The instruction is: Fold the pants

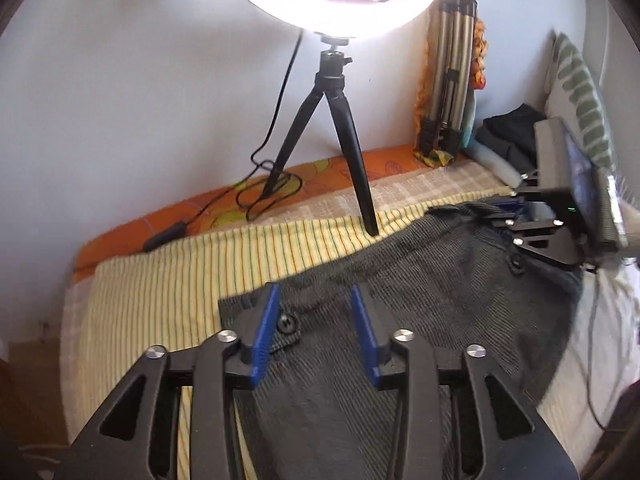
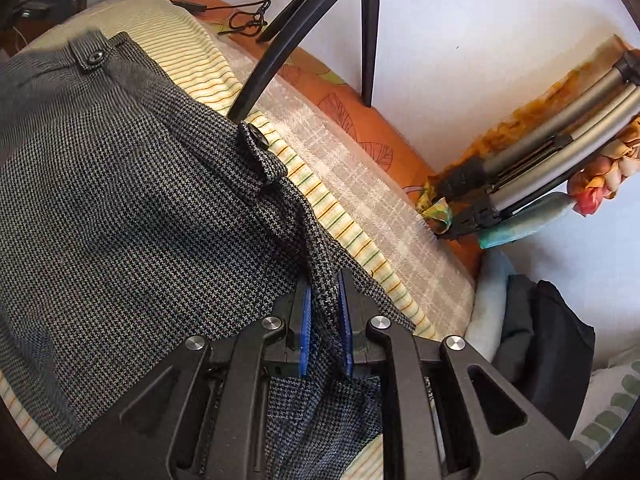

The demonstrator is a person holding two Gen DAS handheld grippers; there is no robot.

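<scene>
Grey houndstooth pants [image 1: 400, 300] lie spread on a yellow striped sheet [image 1: 160, 280] on the bed. My left gripper [image 1: 314, 290] stands open over the waistband corner, its blue pads either side of a black button [image 1: 287, 323] and not pressing the cloth. In the right wrist view my right gripper [image 2: 324, 280] is shut on a bunched fold of the pants [image 2: 140, 200] at the waistband's other end. The right gripper [image 1: 508, 204] also shows at the right in the left wrist view, low on the fabric.
A black mini tripod [image 1: 340, 140] with a lit ring light stands on the bed just beyond the waistband, its cable [image 1: 264, 184] coiled beside it. A folded silver tripod [image 1: 448, 80] leans on the wall. Dark clothes [image 1: 508, 136] and a pillow [image 1: 580, 92] lie at the right.
</scene>
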